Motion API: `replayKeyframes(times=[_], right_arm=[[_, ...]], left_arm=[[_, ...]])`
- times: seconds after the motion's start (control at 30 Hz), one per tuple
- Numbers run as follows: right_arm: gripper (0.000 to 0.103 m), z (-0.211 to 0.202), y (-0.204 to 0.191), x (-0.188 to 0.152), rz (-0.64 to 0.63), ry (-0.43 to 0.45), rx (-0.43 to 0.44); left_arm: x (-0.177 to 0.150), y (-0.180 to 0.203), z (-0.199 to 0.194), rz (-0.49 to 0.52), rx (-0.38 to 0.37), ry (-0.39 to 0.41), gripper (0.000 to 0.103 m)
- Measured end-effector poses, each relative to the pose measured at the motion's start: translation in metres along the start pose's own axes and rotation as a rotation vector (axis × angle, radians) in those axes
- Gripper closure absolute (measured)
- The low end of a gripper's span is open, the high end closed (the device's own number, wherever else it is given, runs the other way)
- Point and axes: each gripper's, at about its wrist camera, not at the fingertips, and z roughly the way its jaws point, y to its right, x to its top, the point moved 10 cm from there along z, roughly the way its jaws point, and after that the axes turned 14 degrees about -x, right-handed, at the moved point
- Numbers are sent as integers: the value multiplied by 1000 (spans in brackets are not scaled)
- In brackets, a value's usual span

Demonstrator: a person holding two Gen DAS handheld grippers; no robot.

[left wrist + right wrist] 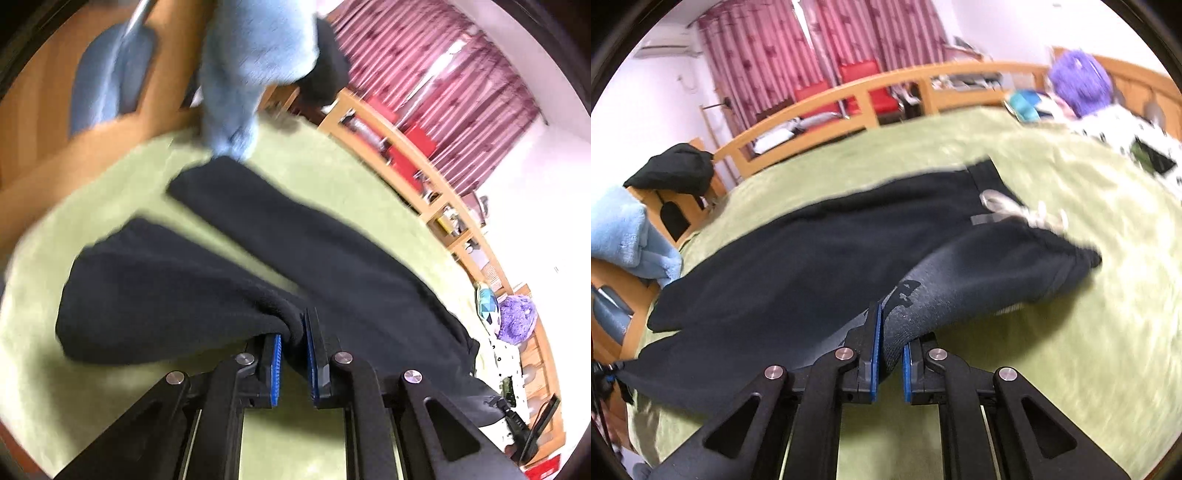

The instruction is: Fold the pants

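Black pants lie across a green bedspread. In the left wrist view my left gripper is shut on a bunched leg end of the pants, lifting it a little off the bed; the other leg stretches away flat. In the right wrist view my right gripper is shut on the pants at the upper leg beside a dark printed logo, holding that part raised. The waistband with a white drawstring lies beyond it.
A light blue fluffy blanket hangs at the bed's far edge, also seen in the right wrist view. A wooden bed rail runs along the far side. A purple plush toy and a black garment sit at the bed's edges.
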Motion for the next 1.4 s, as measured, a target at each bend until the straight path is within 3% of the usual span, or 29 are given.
replayKeyframes(times=[0.23, 0.4, 0.5, 0.6, 0.63, 0.67, 0.7, 0.77, 0.8, 0.93, 1.1, 1.27, 1.4], right_arm=[[95, 14, -30, 74, -23, 98, 23], [96, 61, -56, 133, -4, 145, 24], [95, 100, -68, 155, 22, 138, 19], [90, 141, -82, 152, 24, 79, 16], [83, 156, -90, 143, 13, 44, 33], [70, 163, -94, 132, 3, 16, 39], [64, 170, -98, 122, -16, -14, 30], [60, 169, -101, 103, -57, -18, 13], [60, 164, -102, 95, -79, -17, 10], [50, 141, -89, 66, -132, -27, -9], [42, 127, -39, 30, -54, -99, -43], [38, 150, 4, -7, 70, -198, -69], [38, 176, 15, -7, 190, -225, -13]], left_arm=[[79, 37, 39, 103, 22, 99, 92], [132, 56, 103, 150, 49, 141, 92], [146, 53, 142, 154, 87, 150, 92], [136, 39, 179, 136, 126, 106, 84], [131, 36, 187, 135, 134, 83, 71], [123, 34, 195, 139, 144, 53, 58], [116, 34, 197, 146, 152, 42, 53], [105, 38, 193, 159, 153, 42, 36], [99, 42, 187, 166, 146, 40, 34], [69, 41, 164, 162, 134, 9, 30], [9, 16, 153, 48, 67, -85, 30], [-36, -16, 178, -63, 36, -151, 30], [-34, -28, 205, -108, 14, -140, 31]])
